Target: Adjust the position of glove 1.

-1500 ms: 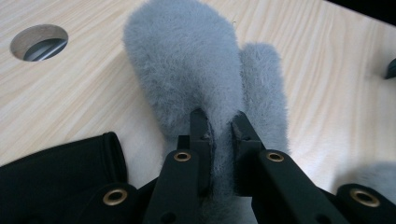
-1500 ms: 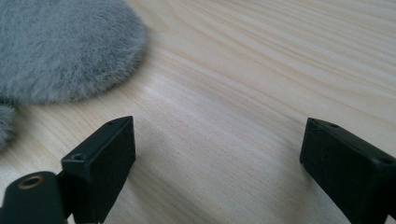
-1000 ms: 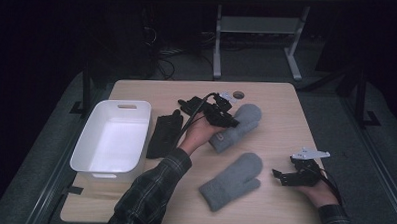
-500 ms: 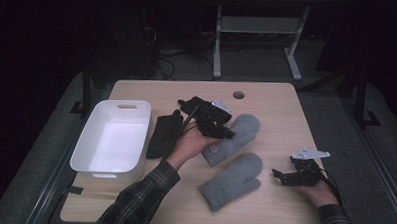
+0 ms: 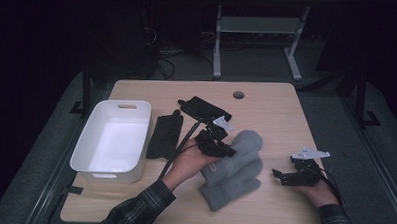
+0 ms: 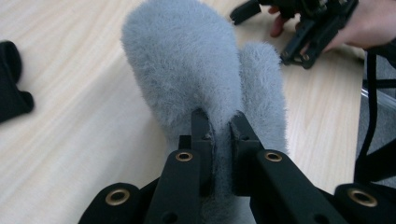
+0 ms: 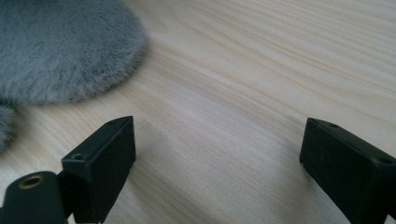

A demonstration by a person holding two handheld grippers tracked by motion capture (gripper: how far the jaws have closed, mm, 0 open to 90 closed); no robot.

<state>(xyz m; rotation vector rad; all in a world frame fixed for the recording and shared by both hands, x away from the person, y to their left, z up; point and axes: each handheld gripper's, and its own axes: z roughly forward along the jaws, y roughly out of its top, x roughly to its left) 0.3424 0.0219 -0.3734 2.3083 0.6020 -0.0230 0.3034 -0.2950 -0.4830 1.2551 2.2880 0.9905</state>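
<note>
My left gripper [image 5: 224,149] is shut on the edge of a fluffy grey mitten [image 5: 245,146]. The mitten lies partly over a second grey mitten [image 5: 232,193] near the table's front middle. In the left gripper view the black jaws pinch the held mitten [image 6: 182,60] at my left gripper [image 6: 219,125], and a second grey lobe [image 6: 264,93] shows beside it. My right gripper [image 5: 280,177] rests at the front right with its jaws open. Bare wood lies between the jaws of my right gripper [image 7: 219,144], and a grey mitten's edge [image 7: 60,46] is just beyond the left jaw.
A white tray [image 5: 135,140] stands at the left of the wooden table [image 5: 266,109]. Two black gloves [image 5: 164,137] [image 5: 205,108] lie between the tray and the mittens. A round hole [image 5: 238,95] is near the back edge.
My left gripper has carried the grey mitten from farther back toward the front and onto the other mitten. The right gripper has stayed where it was.
</note>
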